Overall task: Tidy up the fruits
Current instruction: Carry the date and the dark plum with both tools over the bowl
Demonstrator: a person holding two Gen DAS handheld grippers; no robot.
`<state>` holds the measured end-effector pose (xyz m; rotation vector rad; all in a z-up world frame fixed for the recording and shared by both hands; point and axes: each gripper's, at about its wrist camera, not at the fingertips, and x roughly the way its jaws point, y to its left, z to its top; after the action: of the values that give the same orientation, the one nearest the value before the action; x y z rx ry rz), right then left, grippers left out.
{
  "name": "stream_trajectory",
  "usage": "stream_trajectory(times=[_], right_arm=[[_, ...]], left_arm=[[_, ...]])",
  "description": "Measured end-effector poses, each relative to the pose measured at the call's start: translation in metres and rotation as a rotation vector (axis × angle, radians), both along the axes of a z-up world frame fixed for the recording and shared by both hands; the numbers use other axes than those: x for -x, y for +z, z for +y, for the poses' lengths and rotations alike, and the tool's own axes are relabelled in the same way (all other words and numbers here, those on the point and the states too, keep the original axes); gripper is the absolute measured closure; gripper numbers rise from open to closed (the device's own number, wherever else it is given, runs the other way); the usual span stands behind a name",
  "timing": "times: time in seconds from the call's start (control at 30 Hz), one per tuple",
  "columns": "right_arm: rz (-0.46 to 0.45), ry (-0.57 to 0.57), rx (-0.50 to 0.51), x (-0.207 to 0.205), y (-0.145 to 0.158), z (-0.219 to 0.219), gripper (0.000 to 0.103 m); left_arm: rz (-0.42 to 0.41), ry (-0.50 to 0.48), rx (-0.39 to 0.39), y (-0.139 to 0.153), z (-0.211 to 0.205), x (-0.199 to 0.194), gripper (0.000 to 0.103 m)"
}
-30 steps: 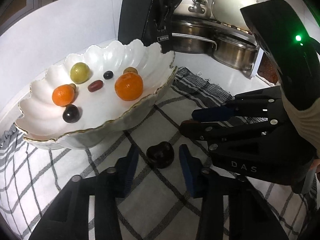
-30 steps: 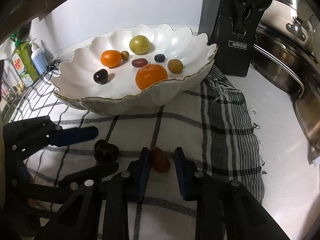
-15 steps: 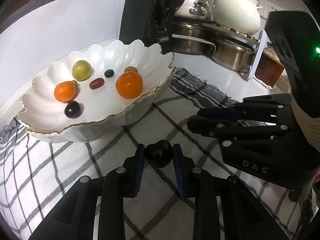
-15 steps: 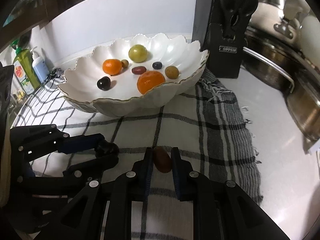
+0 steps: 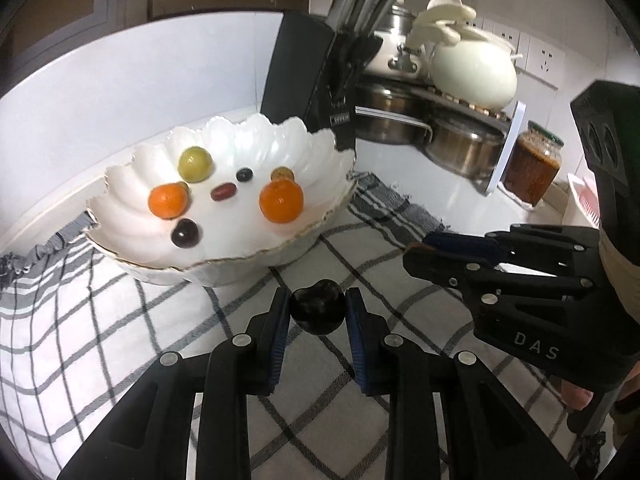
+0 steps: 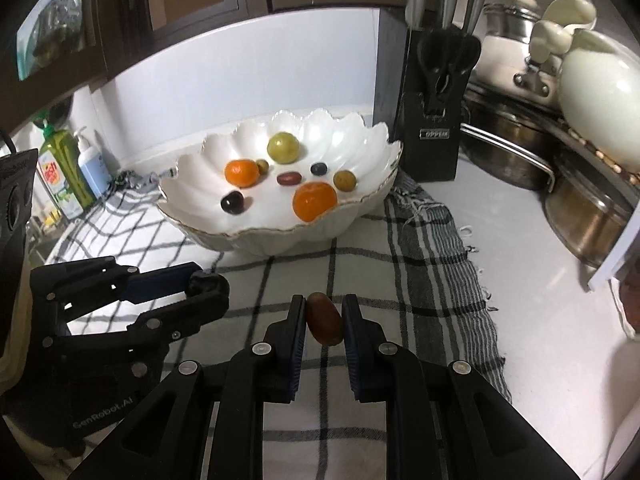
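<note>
right now the left gripper (image 5: 318, 312) is clamped on a dark, lumpy, near-black fruit (image 5: 317, 311), and the right gripper (image 6: 323, 320) pinches a brown oval fruit (image 6: 325, 324); the left one's jaws have just been closing. both hang over the black-and-white checked cloth (image 6: 416, 264), just in front of the white scalloped ceramic bowl (image 6: 340, 136), which holds two oranges, a green plum and small dark fruits. behind it a black knife block (image 6: 432, 140) stands close to the rim, steel pots (image 5: 460, 148) and a cream pot (image 5: 472, 72) beyond.
</note>
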<state>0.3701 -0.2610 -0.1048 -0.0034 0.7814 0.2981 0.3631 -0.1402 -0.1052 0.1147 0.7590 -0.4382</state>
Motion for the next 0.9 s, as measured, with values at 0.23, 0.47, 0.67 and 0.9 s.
stream_trajectory(times=[0.23, 0.47, 0.67, 0.9], right_arm=[[-0.054, -0.007, -0.021, 0.017, 0.021, 0.002, 0.083], [-0.117, 0.001, -0.026, 0.03, 0.044, 0.01, 0.083], [-0.164, 0.005, -0.035, 0.033, 0.06, 0.016, 0.083], [-0.214, -0.015, -0.05, 0.022, 0.075, 0.021, 0.083]], left_arm=[[-0.023, 0.019, 0.014, 0.022, 0.008, 0.011, 0.075], [-0.079, 0.036, 0.036, 0.045, 0.02, 0.021, 0.075], [-0.132, 0.052, 0.044, 0.064, 0.031, 0.027, 0.075], [-0.172, 0.102, 0.039, 0.082, 0.043, 0.019, 0.075]])
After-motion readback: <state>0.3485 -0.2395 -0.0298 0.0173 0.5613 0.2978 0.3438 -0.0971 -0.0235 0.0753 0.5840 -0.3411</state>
